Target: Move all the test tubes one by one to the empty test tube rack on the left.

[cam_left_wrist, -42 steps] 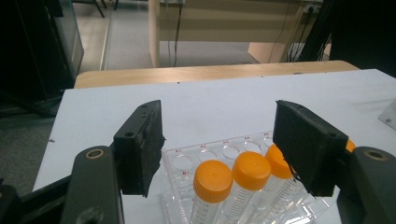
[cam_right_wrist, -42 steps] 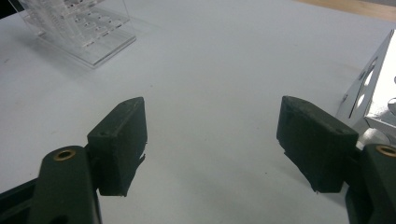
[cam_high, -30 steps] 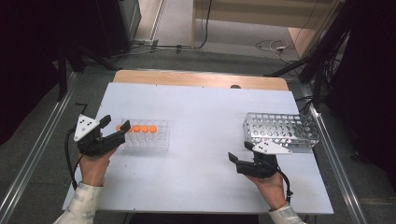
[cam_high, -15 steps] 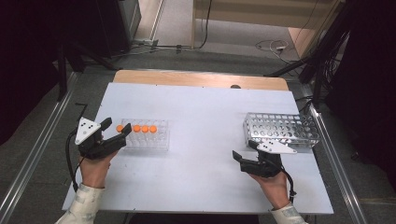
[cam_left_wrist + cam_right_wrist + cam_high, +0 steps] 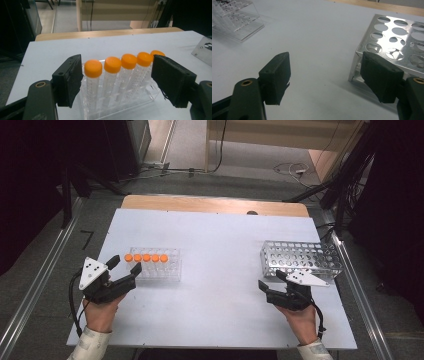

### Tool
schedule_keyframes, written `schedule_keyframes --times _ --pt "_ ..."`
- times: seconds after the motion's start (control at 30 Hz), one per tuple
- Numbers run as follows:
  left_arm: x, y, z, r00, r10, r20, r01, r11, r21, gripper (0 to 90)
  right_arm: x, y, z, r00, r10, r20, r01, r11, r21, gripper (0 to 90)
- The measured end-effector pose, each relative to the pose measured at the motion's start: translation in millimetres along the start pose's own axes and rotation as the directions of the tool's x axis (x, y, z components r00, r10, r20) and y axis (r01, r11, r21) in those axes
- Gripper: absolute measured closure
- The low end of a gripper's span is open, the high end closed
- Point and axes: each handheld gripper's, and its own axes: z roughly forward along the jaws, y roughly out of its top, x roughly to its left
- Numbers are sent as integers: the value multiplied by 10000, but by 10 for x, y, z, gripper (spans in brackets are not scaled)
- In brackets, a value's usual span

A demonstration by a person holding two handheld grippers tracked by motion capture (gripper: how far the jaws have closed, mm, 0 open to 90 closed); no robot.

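- Dark floor and black cables sit all around the white table [image 5: 220, 240], which fills the middle of the high view.
- At the lower left of the high view, the left gripper [image 5: 125, 271] is held in a hand [image 5: 100, 312]. Its jaws are wide apart and hold nothing.
- Just right of it stands the clear tube rack [image 5: 159, 269], with five tubes in a row.
- In the left gripper view, the jaws stand on both sides of the row. The first orange-capped tube [image 5: 93, 75] is next to the jaw at the left of the frame. I cannot tell if they touch.
- The middle of the table is bare.
- At the lower right of the high view, the right gripper [image 5: 269, 281] has its jaws wide apart too, with nothing between them.
- Just above it, at the right of the frame, sits the metal rack [image 5: 300, 257], full of round holes. In the right gripper view, one jaw is very near its corner.
- I think a tube gets picked up next. The open jaws reach across the whole row, so closing here could squash many tubes, or push the light clear rack and tip it.
- A grab on just the cap could let the tube slip or come up crooked.
- The right jaw could bump the metal rack and slide it.
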Motion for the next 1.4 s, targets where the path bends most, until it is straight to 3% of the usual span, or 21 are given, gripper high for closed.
schedule_keyframes --times 0.4,0.63,1.4 --pt "-106 -229 -107 9999 140 -13 -140 9998 118 244 -114 -57 -93 9992 216 324 -212 9997 -133 228" --pt "-100 -315 -119 9998 174 -108 -171 9995 264 244 -188 -99 -167 9978 347 565 -335 9992 -228 228" --pt "-32 -387 -171 9987 242 -442 -227 9992 341 244 -404 -277 -379 9896 740 1236 -699 9969 -372 228"
